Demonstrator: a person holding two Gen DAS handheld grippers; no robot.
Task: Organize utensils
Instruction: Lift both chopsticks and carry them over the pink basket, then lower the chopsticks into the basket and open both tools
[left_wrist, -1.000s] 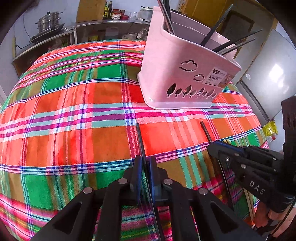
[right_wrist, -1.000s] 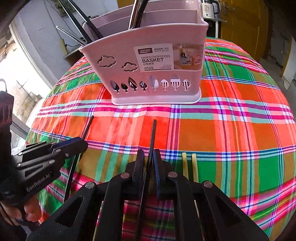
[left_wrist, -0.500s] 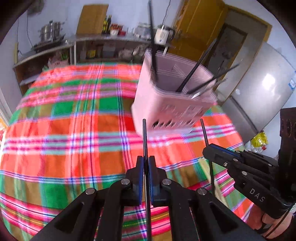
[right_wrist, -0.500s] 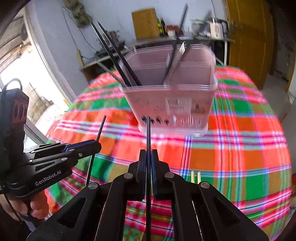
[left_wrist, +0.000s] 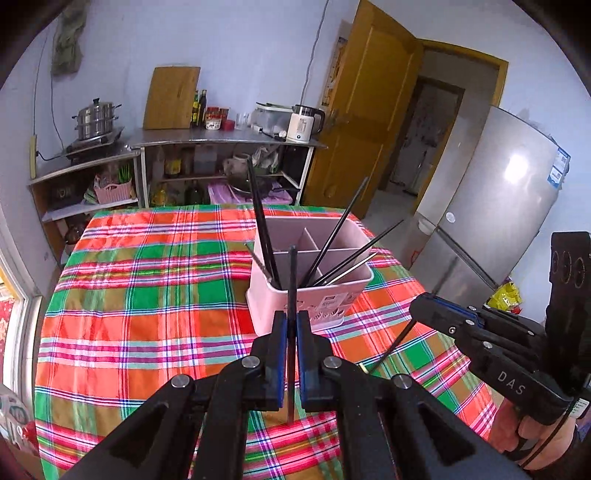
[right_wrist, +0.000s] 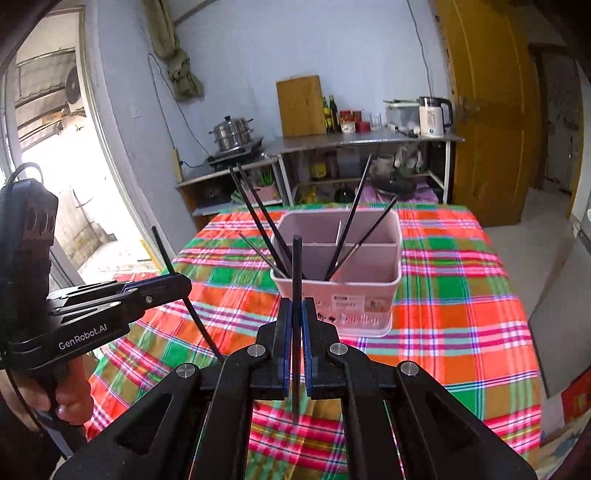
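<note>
The basket (left_wrist: 308, 295) stands on the table (left_wrist: 147, 295) at frame centre, chopsticks (left_wrist: 334, 236) leaning inside its compartments. Behind the table, in the upper frame, runs a shelf counter (left_wrist: 221, 138) carrying a kettle (left_wrist: 304, 127); a refrigerator (left_wrist: 495, 206) stands at right.

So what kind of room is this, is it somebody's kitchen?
Most likely a home kitchen. A steamer pot sits on a cooktop, an electric kettle stands on the metal counter, and a silver fridge is beside the table with the plaid cloth.

We see a table under a plaid cloth (left_wrist: 147, 302); on it stands a pink utensil basket (left_wrist: 306, 291), toward its far side.
</note>
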